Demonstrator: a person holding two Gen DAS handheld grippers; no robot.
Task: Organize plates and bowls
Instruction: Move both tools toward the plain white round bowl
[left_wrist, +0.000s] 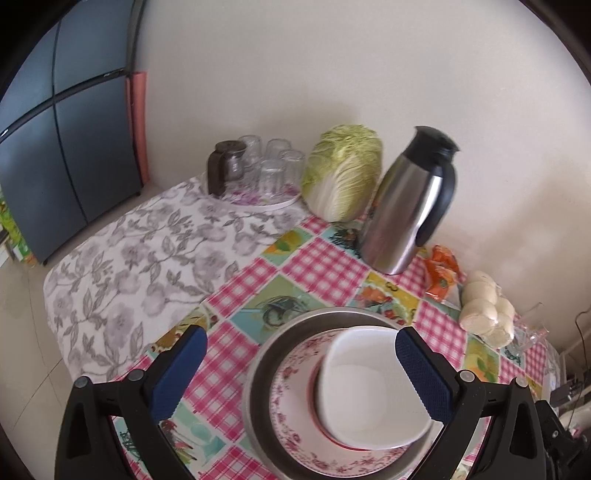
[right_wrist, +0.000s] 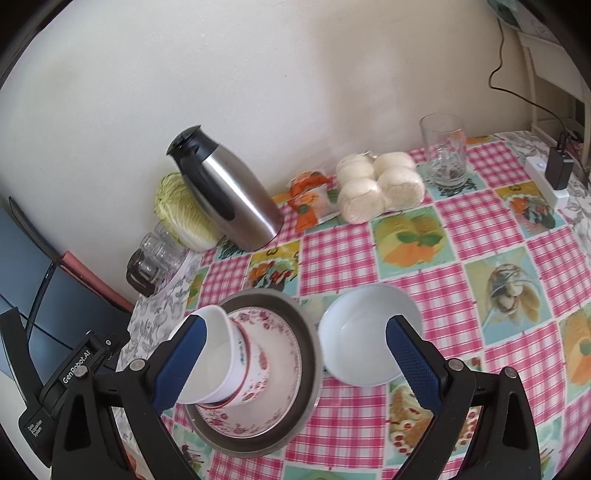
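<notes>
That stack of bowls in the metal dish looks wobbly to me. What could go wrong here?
The stacked bowls stand tall on the floral plate inside the metal dish; a nudge from the open left gripper might topple them. The loose white bowl lies between the open right gripper's fingers, so a poor pinch on its smooth rim could let it slip.

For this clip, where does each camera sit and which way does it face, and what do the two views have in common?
Left wrist: on the left gripper, looking down and forward over the stacked dishes toward the wall; only its open blue fingers show.
Right wrist: on the right gripper, facing the lone white bowl and the stack; its open fingers and part of the left gripper's body show.
Shared: the stack, thermos, cabbage, buns.
</notes>
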